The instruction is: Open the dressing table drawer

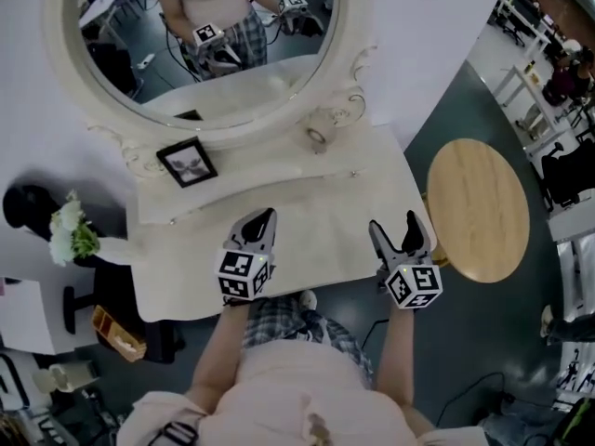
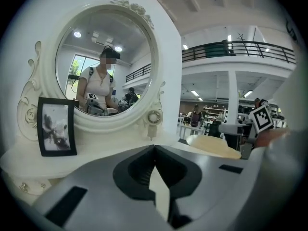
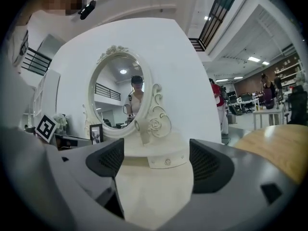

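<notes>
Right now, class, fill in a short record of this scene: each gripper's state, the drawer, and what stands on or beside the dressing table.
left gripper: shut, holding nothing, over the dressing table
right gripper: open, holding nothing
drawer: looks closed, knob untouched
picture frame: upright, below the mirror
round wooden table: right of the dressing table

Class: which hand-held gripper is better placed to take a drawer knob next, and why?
Probably the right. The right hand-held gripper has its jaws apart, with a drawer knob framed between them. The left hand-held gripper is shut and faces the mirror, not a knob.
</notes>
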The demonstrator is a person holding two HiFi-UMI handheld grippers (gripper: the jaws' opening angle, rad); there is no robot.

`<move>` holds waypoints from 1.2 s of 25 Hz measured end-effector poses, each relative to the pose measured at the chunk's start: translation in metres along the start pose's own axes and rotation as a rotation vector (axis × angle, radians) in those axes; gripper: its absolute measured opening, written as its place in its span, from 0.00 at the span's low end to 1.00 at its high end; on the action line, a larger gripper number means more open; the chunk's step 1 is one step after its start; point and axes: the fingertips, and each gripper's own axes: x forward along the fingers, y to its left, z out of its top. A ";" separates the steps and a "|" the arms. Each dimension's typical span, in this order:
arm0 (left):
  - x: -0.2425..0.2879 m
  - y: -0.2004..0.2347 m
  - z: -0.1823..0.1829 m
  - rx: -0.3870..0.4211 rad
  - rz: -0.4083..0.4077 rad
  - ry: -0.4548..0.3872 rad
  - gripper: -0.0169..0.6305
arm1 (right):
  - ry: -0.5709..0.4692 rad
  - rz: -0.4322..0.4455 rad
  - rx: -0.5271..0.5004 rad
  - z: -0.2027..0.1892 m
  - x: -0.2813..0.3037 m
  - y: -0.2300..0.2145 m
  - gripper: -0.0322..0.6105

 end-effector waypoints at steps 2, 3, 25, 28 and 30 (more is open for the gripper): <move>0.007 0.003 -0.002 -0.009 0.012 0.010 0.07 | 0.022 0.022 -0.002 -0.003 0.016 -0.001 0.70; 0.010 0.005 -0.003 -0.012 0.017 0.015 0.07 | 0.033 0.030 -0.004 -0.005 0.023 -0.002 0.70; 0.095 0.016 -0.020 -0.045 0.013 0.048 0.07 | 0.283 0.046 -0.067 -0.071 0.142 -0.023 0.58; 0.100 0.015 -0.028 -0.057 0.012 0.059 0.07 | 0.323 0.028 -0.080 -0.085 0.157 -0.027 0.53; 0.103 0.013 -0.032 -0.066 0.012 0.063 0.07 | 0.347 0.013 -0.084 -0.092 0.165 -0.030 0.49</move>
